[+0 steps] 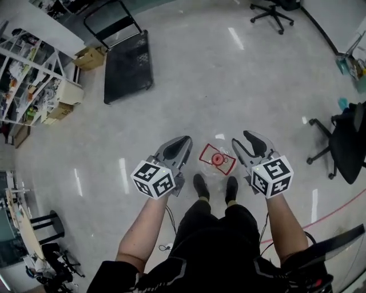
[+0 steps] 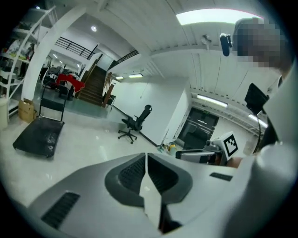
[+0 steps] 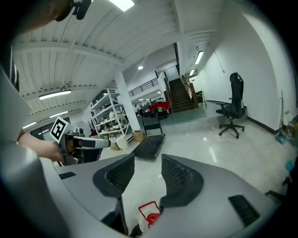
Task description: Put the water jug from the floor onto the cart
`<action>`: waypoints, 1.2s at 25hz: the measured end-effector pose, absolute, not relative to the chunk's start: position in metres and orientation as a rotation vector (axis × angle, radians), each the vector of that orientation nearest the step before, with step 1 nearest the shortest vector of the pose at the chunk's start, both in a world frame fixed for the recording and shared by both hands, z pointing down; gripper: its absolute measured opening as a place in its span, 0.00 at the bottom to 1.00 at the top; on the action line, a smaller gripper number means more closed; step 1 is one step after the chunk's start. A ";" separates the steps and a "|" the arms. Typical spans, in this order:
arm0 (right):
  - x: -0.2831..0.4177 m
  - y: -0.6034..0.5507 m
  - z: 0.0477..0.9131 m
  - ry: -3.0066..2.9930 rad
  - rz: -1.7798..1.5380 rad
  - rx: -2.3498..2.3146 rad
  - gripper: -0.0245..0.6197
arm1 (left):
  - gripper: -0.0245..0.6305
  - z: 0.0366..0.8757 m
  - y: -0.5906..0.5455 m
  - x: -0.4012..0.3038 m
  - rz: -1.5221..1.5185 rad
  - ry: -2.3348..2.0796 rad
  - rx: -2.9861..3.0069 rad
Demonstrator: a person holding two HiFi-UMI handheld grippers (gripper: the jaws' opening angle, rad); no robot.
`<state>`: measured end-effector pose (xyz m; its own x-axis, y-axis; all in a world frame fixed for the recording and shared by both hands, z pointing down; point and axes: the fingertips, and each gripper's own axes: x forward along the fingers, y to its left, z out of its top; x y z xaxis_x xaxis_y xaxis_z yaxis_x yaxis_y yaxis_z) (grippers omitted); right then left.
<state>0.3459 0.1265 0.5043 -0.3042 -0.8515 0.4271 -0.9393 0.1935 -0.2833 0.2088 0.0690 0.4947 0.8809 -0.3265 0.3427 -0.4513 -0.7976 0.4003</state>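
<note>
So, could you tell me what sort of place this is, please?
Likely an open-plan workshop or lab office: a wide polished floor with rolling office chairs, metal shelving packed with supplies along one side, a flat platform cart, and a staircase beyond.

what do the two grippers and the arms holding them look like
The left gripper and right gripper are grey, beak-shaped shells with black ribbed pads inside. Each carries a white cube with black square markers, and a thin dark cable hangs below. The person wears black short sleeves.
</note>
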 end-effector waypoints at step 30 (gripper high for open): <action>0.325 0.236 0.936 -1.642 1.666 1.621 0.30 | 0.30 0.947 0.116 0.207 1.128 -0.346 2.104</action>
